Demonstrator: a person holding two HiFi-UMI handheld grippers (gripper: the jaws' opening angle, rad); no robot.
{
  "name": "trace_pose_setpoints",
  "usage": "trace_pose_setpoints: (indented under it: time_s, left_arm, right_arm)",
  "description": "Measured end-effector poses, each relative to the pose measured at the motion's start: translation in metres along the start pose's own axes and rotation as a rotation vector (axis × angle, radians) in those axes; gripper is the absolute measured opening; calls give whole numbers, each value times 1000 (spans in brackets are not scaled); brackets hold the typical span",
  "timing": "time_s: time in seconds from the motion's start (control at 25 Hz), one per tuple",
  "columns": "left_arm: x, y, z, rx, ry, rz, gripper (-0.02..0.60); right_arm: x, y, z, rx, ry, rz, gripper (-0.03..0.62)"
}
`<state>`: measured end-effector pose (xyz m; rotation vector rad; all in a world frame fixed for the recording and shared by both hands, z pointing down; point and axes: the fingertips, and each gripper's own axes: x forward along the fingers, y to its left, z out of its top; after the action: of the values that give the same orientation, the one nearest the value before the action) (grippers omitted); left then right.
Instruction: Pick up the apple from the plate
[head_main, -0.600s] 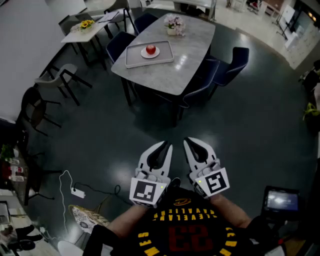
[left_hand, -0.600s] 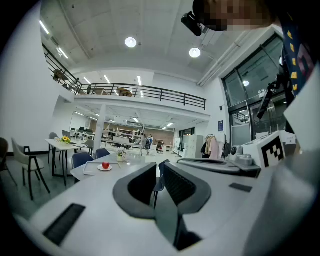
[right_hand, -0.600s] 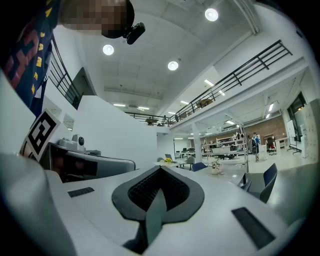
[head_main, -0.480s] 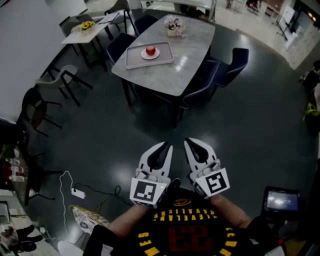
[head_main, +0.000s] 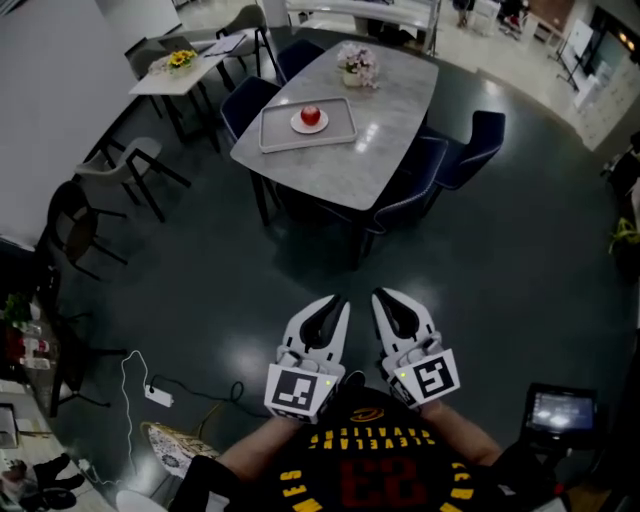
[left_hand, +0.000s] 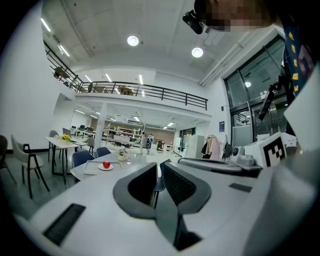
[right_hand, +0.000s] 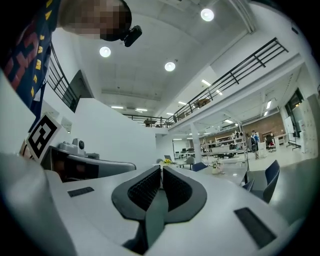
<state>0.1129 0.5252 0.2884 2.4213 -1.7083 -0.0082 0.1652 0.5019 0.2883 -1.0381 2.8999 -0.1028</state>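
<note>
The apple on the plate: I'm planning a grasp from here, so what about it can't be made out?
- Apple: stem, tilt and surface are too small to read in the head view and the left gripper view, because it sits far off.
- Plate: the rim is too small and blends into the tray in the head view.
- Right gripper view: the apple does not show at all.

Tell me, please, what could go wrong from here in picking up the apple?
Both the left gripper and right gripper have shut jaws; unopened, they might knock the apple off its plate. The blue chairs crowd the table's near side, so reaching the tray may be awkward.
</note>
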Motion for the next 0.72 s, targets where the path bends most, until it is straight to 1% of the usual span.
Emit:
trace_pose_setpoints:
  time_s: [0.16,0.36,0.56,0.72]
  left_arm:
    - [14,28,1,-10,4,-10,46]
    - [42,78,9,-42,10,-21,46]
    - [73,127,22,-52,1,-48,46]
    - [96,166,28,-70,-7,-68,46]
  right_arm:
    - [30,-5,-7,-7,16,-14,6]
    - [81,-12,-9,-7,22,-16,6]
    - [137,-23,-8,-27,32,-34,6]
    - [179,-32,-13,0,60,-57,6]
